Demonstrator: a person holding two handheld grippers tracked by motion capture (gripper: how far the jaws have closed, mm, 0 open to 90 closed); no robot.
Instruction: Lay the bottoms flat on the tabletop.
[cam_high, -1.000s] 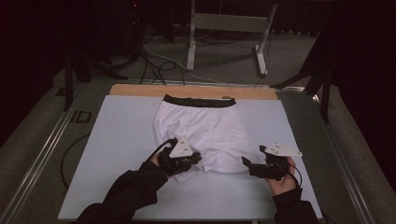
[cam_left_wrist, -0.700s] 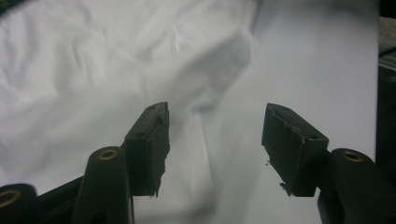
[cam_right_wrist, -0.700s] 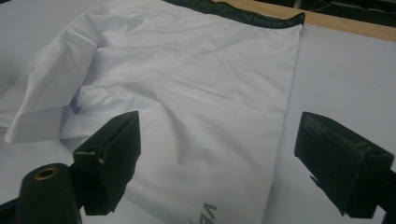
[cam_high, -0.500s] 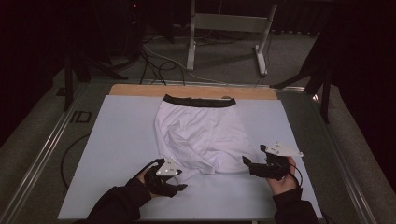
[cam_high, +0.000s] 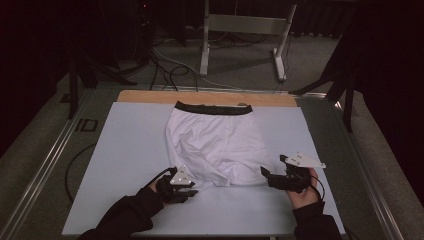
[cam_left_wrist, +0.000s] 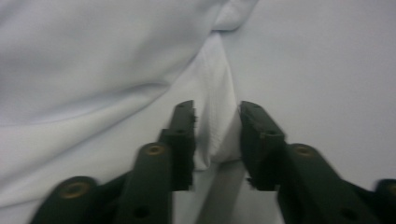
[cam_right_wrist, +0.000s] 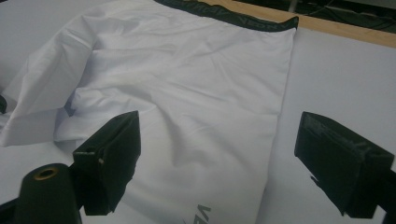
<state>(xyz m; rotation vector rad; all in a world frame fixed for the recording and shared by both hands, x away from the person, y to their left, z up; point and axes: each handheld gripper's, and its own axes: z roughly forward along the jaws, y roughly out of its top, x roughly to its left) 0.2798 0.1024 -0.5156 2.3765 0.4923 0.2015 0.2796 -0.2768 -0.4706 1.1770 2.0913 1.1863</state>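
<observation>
Closing left gripper (cam_left_wrist: 217, 140) narrows on shorts (cam_high: 215, 145) hem fold, pads not yet pressing; thin bite may slip. Right gripper (cam_right_wrist: 219, 158) wide, empty.

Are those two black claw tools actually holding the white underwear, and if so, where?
The left gripper has its jaws around a corner of the white boxer briefs' leg hem, closing; a firm pinch cannot be told. The right gripper is open, holding nothing.

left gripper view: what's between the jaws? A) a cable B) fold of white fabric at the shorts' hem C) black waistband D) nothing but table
B: in the left gripper view a fold of the white shorts sits between the jaws of the left gripper; they have just been closing.
</observation>
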